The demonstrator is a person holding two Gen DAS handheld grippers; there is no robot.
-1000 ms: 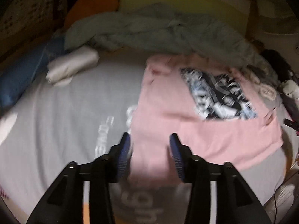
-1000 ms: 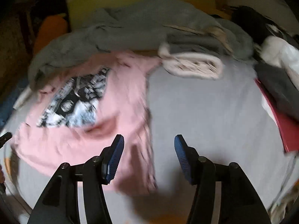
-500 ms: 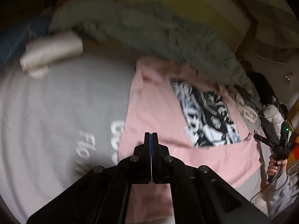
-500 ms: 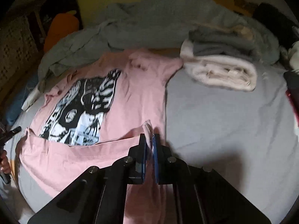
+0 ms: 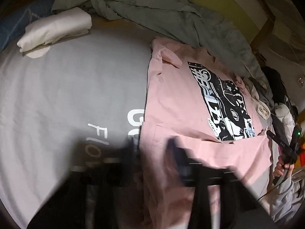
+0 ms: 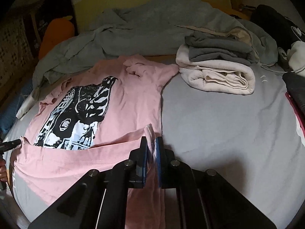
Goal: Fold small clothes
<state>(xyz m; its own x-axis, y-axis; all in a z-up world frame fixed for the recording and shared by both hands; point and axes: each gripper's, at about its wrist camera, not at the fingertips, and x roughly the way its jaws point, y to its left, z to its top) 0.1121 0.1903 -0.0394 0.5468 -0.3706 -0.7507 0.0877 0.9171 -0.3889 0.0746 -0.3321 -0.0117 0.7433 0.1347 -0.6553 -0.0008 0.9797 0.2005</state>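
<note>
A pink T-shirt [image 6: 125, 103] lies print-up on a grey sheet [image 6: 219, 126], its bottom hem folded over the lower edge of the print. The right gripper [image 6: 151, 152] pinches the hem's corner, with bare sheet to its right. The left gripper [image 5: 152, 164] is too blurred to tell its state; open sheet lies left of the shirt, up to folded white clothes [image 5: 55, 28].

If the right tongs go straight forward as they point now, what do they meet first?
Probably only the grey bedsheet beside the pink T-shirt whose hem the right tongs pinch; the grey blanket lies further, depth unclear.
</note>
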